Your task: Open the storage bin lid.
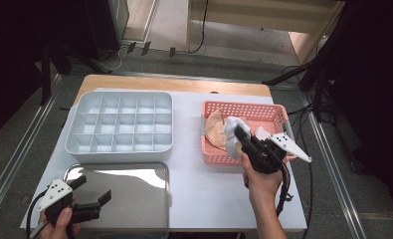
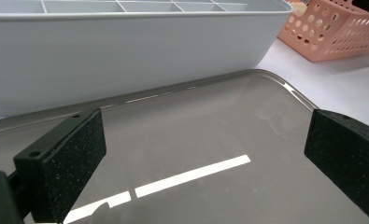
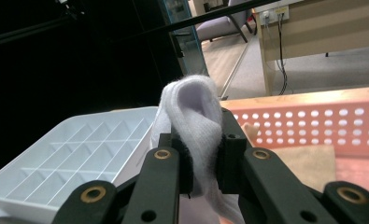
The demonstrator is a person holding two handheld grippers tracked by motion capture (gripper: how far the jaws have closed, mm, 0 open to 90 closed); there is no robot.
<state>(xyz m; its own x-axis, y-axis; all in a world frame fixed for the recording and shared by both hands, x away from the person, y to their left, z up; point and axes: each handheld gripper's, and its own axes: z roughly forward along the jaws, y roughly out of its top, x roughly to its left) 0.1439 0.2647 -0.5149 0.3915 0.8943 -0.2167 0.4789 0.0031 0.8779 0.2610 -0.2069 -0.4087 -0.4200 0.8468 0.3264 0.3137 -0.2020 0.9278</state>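
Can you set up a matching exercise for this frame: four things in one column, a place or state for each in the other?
Things:
1. white sock
2. beige cloth
3. left gripper
4. divided organiser

Places or states:
A. open, over the steel tray
B. lying in the pink basket
C. pinched in the right gripper
D. compartments all bare

Pairs: 1-C, 2-B, 3-A, 4-D

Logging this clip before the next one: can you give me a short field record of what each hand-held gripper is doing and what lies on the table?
right hand-held gripper: shut on a white sock, lifted over the pink basket
left hand-held gripper: open, holds nothing, over the metal tray
basket contents: a beige sock, more white fabric
divided white box: compartments look empty
surface: white sheet on the table
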